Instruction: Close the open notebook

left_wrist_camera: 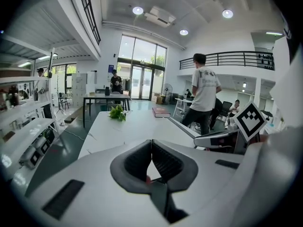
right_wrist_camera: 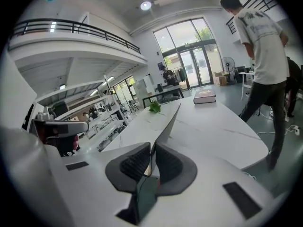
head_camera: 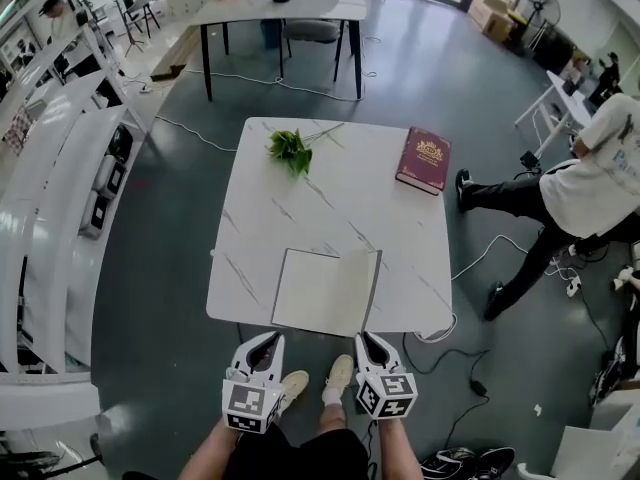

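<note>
The open notebook (head_camera: 315, 290) lies at the near edge of the white marble table (head_camera: 300, 208). Its left page is flat and blank, and its right cover (head_camera: 373, 276) stands raised almost upright. My right gripper (head_camera: 366, 340) is at the cover's near corner. In the right gripper view the thin cover (right_wrist_camera: 168, 122) runs up from between the pads, and the right gripper (right_wrist_camera: 152, 148) is shut on it. My left gripper (head_camera: 272, 340) hovers just off the table's near edge, left of the notebook's corner. In the left gripper view the left gripper (left_wrist_camera: 151, 143) is shut with nothing in it.
A dark red book (head_camera: 424, 160) lies at the table's far right, a green leafy sprig (head_camera: 291, 150) at the far middle. A person (head_camera: 590, 188) stands right of the table among floor cables. White shelving (head_camera: 60, 168) runs along the left; another table (head_camera: 280, 8) stands beyond.
</note>
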`<control>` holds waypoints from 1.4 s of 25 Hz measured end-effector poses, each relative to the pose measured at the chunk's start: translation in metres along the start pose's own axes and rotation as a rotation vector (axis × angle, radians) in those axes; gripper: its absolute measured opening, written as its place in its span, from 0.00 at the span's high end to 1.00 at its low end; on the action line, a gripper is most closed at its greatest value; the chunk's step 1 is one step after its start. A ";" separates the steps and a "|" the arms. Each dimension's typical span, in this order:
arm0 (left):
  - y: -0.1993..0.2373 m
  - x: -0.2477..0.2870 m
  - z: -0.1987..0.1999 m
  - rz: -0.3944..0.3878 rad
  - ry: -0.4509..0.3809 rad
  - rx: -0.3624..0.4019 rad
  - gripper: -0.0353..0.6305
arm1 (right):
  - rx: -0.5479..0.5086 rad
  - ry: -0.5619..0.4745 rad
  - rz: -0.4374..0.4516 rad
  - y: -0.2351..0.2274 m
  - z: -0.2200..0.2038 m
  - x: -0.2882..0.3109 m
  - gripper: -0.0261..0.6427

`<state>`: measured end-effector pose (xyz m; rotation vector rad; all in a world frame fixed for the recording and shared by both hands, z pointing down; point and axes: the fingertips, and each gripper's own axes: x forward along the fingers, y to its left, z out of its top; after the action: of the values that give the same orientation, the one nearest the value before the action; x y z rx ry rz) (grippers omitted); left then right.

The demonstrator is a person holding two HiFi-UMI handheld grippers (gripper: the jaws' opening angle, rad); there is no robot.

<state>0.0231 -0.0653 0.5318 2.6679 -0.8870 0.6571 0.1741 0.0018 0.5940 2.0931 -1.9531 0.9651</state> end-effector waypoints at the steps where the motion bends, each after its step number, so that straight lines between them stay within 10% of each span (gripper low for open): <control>1: 0.002 -0.003 0.000 0.003 -0.002 -0.001 0.91 | -0.006 -0.001 0.001 0.004 0.001 0.000 0.89; 35: 0.093 -0.042 -0.006 0.124 -0.040 -0.086 0.91 | -0.184 0.066 0.144 0.115 0.007 0.054 0.89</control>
<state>-0.0661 -0.1151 0.5250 2.5748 -1.0733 0.5807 0.0679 -0.0666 0.5789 1.8219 -2.0950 0.8300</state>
